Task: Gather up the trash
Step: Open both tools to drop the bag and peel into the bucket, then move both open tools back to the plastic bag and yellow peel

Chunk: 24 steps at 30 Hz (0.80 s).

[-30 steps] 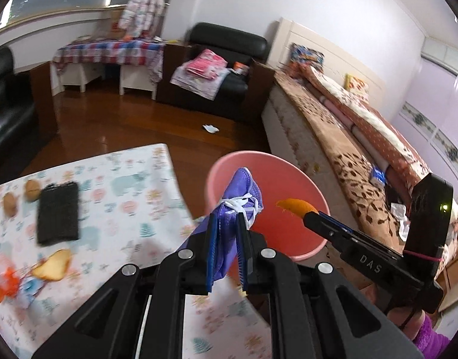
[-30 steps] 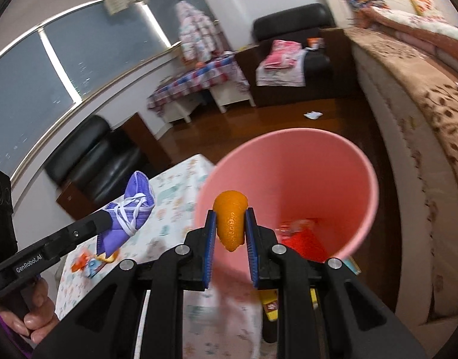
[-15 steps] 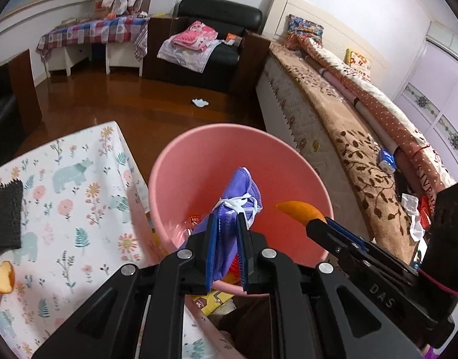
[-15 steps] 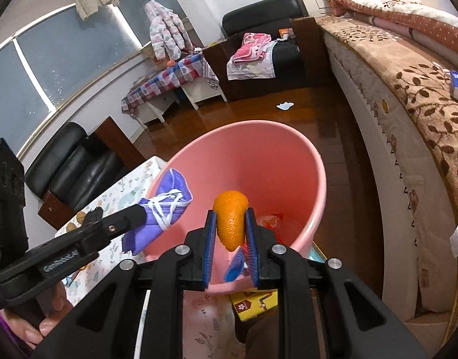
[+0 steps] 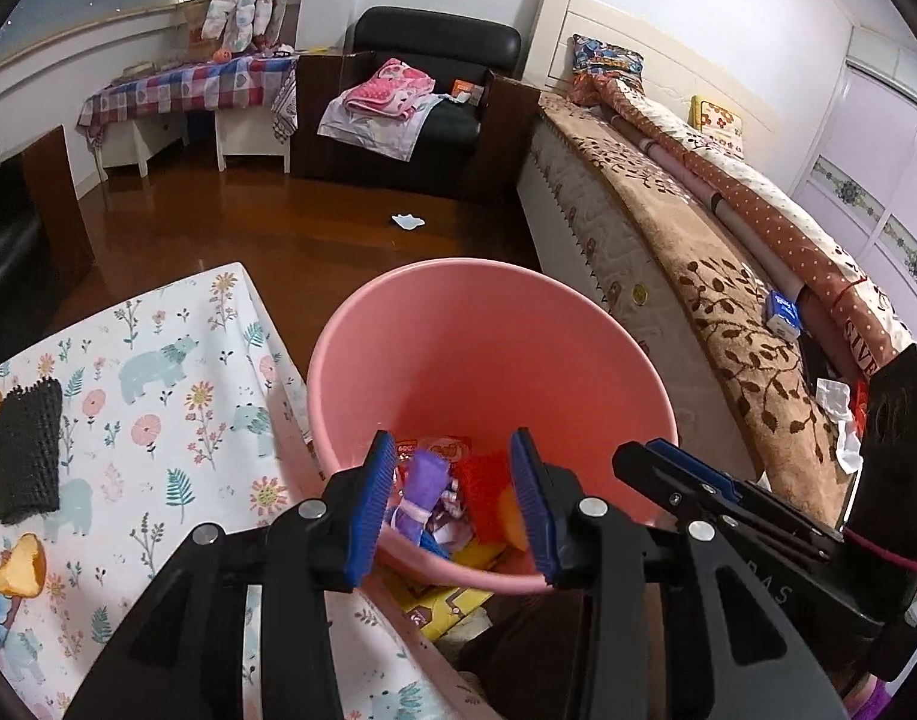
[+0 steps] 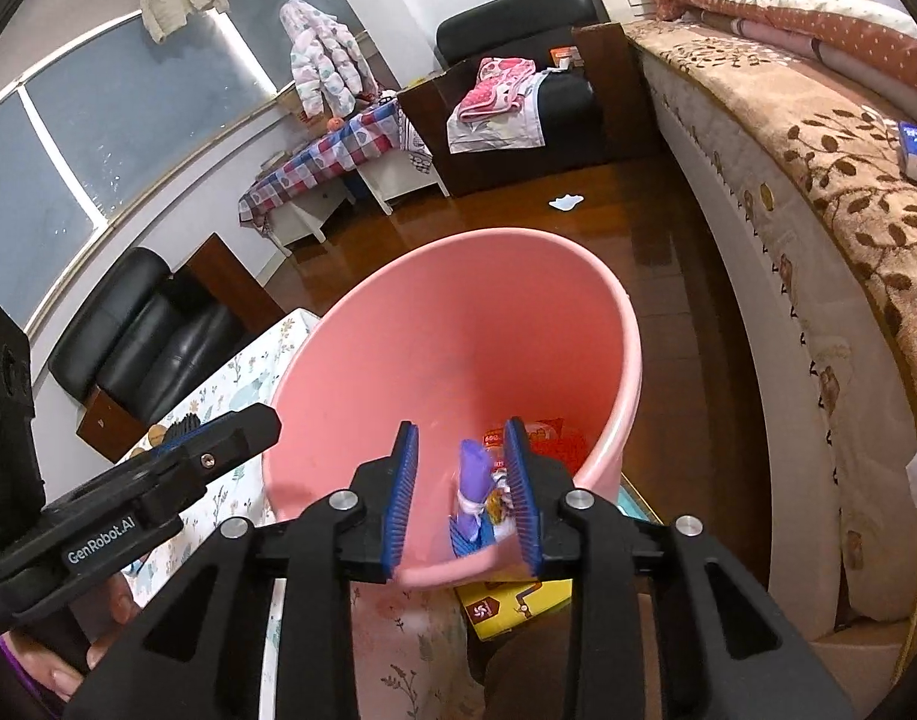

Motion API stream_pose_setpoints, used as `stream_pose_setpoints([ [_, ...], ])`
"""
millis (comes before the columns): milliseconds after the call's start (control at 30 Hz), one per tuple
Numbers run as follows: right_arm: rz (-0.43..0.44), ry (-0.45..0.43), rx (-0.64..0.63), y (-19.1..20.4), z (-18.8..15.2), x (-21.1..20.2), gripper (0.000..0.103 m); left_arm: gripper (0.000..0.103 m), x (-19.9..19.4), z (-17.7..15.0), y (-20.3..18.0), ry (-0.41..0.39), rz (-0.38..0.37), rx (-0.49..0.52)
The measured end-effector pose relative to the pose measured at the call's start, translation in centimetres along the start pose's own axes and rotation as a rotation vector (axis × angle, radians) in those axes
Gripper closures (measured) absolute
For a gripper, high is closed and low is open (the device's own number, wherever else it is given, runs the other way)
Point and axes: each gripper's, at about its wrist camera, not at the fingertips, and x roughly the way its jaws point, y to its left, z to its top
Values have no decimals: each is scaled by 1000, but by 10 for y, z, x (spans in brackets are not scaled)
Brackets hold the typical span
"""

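Both grippers hang over the pink bin, the left gripper and the right gripper, each with its jaws spread wide and nothing between them. "GenRobot.AI" is printed on the left one's side in the right wrist view; faint letters on the other tool's arm are too dim to read.

Inside the bin lies the trash: a purple mask with white straps, an orange peel and red wrappers with print too small to read. All of it looks light, soft and crushable.

Left on the flowered tablecloth, a torn piece of bread and a black mesh pad lie well apart. The bread would likely crumble, so a gentle pinch across its crust seems wise; the pad should bend, best taken at an edge.
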Motion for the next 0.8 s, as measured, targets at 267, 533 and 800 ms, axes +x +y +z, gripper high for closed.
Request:
stream_pose_setpoints([
  [267,24,2,-42,20,-11,-11,72,64,-16,-11,7,-1,31,-28],
  [533,54,8,-72,45,-25,-20,72,64,-42,-26,20,-13,74,-43],
  [800,98,29,-112,73,-42,-26,72,54,-70,-43,37,-38,106,-70],
])
